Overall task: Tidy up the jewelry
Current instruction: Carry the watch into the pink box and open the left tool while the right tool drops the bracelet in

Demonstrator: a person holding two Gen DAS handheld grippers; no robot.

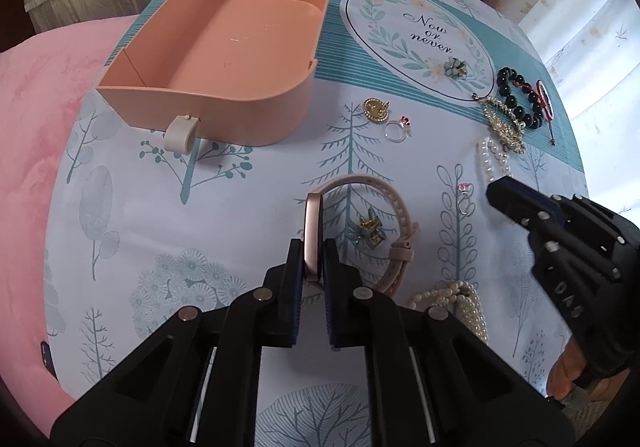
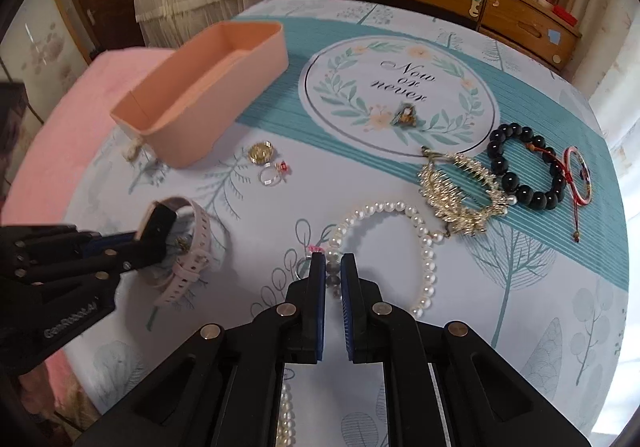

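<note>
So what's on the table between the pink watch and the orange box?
In the left wrist view, only bare tablecloth lies between the watch and the box; the gold earring sits off to the right.
</note>
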